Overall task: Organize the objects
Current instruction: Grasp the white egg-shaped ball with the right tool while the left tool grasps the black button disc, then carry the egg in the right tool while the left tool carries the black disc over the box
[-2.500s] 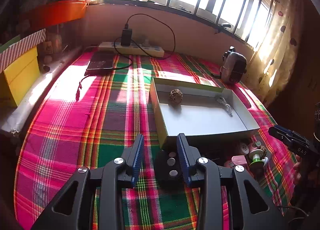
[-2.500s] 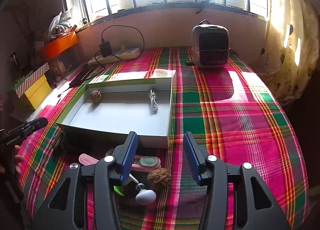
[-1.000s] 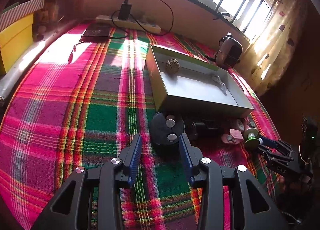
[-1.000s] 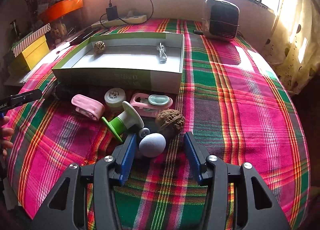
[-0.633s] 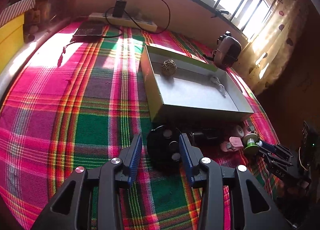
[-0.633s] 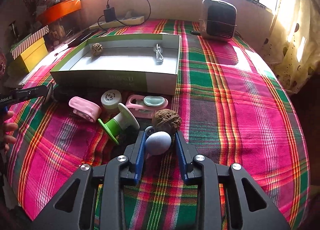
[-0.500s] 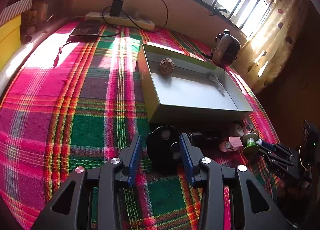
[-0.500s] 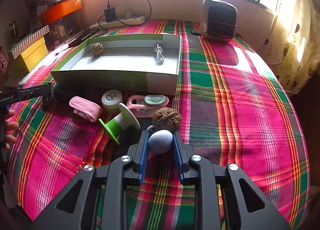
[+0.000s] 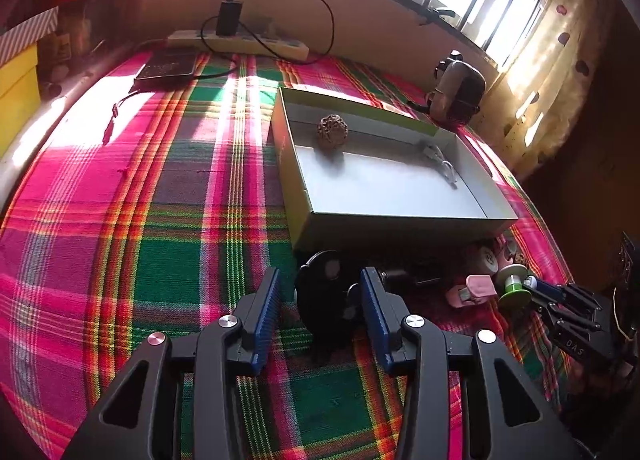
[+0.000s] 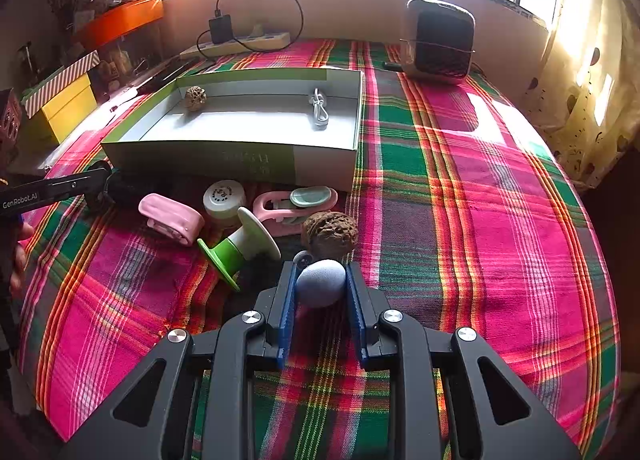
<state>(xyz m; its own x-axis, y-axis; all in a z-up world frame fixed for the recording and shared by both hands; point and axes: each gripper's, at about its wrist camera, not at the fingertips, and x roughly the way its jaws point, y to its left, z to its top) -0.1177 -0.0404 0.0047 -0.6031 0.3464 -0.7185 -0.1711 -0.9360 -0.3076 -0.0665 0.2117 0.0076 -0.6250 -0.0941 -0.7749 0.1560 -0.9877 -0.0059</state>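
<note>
Right gripper is seen clamped on a small grey-blue egg-shaped object, both blue pads pressed against its sides, w/ the egg low over the pink-green plaid cloth. Just beyond the egg, a brown wrinkled walnut-like ball is seen on the cloth, touching or nearly touching the egg; which one can't be told. Beside it, to the left, a green-and-white spool is tipped on its side, w/ a pink clip, a round white cap and a pink-and-mint opener-like item scattered behind, all in front of the shallow white cardboard box with green trim. Inside the box, a second brown textured ball and a coiled white cable are seen near the far wall, well apart.

Left gripper is held open around a black round device with silver buttons; the right pad looks to be against it, a gap is left at the left pad. This device is placed just in front of the box's near corner.
</note>
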